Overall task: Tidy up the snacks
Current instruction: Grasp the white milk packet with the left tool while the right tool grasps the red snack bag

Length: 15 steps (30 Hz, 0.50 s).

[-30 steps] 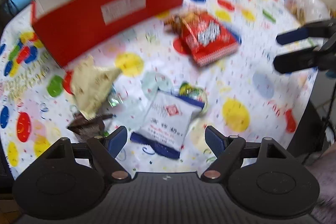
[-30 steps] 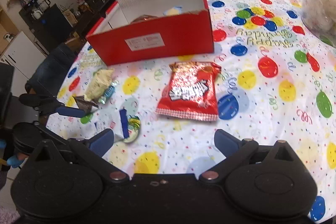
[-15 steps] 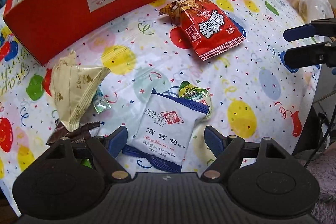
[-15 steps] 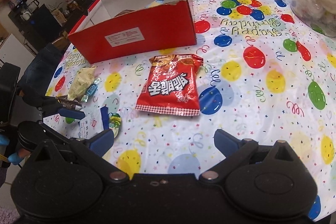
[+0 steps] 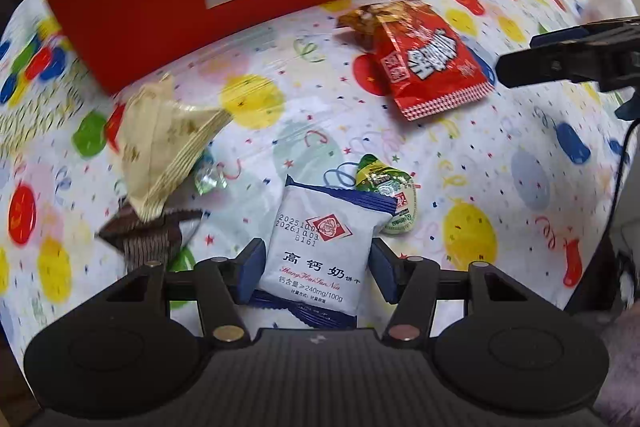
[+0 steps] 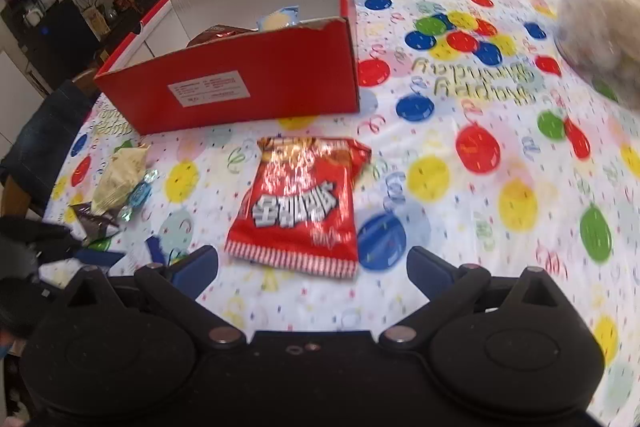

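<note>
Snacks lie loose on the balloon tablecloth (image 6: pixel 472 195) before the red box (image 6: pixel 240 95). From the left: a cream packet (image 5: pixel 168 143) over a brown wrapper (image 5: pixel 144 235); the white biscuit pack (image 5: pixel 320 247), on which the left gripper (image 5: pixel 318 269) jaws have just closed, overlapping a green candy (image 5: pixel 392 199); then the red bag (image 6: pixel 300 203), just ahead of the right gripper (image 6: pixel 312 265), jaws wide and empty.

Left gripper (image 5: pixel 318 269) angled steeply down, jaws just closing, pads against a packet's sides. Right gripper (image 6: pixel 312 269) angled down, jaws wide apart, empty.
</note>
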{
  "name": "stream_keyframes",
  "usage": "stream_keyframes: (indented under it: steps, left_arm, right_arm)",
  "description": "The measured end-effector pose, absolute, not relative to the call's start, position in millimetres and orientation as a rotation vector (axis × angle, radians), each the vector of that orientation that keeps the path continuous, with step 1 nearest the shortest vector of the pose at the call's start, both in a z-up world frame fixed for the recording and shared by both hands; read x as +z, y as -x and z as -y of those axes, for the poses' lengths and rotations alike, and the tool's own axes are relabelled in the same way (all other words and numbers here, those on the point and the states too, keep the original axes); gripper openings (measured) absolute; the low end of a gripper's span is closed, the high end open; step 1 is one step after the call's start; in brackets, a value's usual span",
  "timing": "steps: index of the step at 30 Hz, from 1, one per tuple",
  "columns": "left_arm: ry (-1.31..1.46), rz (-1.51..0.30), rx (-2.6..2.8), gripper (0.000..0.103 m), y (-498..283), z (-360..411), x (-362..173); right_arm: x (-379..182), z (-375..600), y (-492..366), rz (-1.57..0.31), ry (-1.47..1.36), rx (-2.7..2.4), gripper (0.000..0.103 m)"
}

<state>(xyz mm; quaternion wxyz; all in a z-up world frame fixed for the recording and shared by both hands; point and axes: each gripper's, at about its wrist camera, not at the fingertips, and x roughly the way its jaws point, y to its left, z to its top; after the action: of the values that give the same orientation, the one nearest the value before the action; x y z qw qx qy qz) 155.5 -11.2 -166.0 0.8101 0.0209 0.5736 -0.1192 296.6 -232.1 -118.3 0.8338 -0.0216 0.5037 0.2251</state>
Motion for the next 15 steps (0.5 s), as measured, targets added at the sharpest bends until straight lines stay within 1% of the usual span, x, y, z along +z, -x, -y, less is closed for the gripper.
stream_keyframes:
  steps: [2,15]
  left_arm:
    - [-0.017,-1.224,-0.233,0.051,-151,12,-165]
    - [0.187,-1.218,0.014,0.049,-136,-8,-164]
  right_arm:
    - [-122,223,-305,-1.066,0.069,0.471,0.101]
    - [-149,179,-356,-1.113,0.093,0.345,0.101]
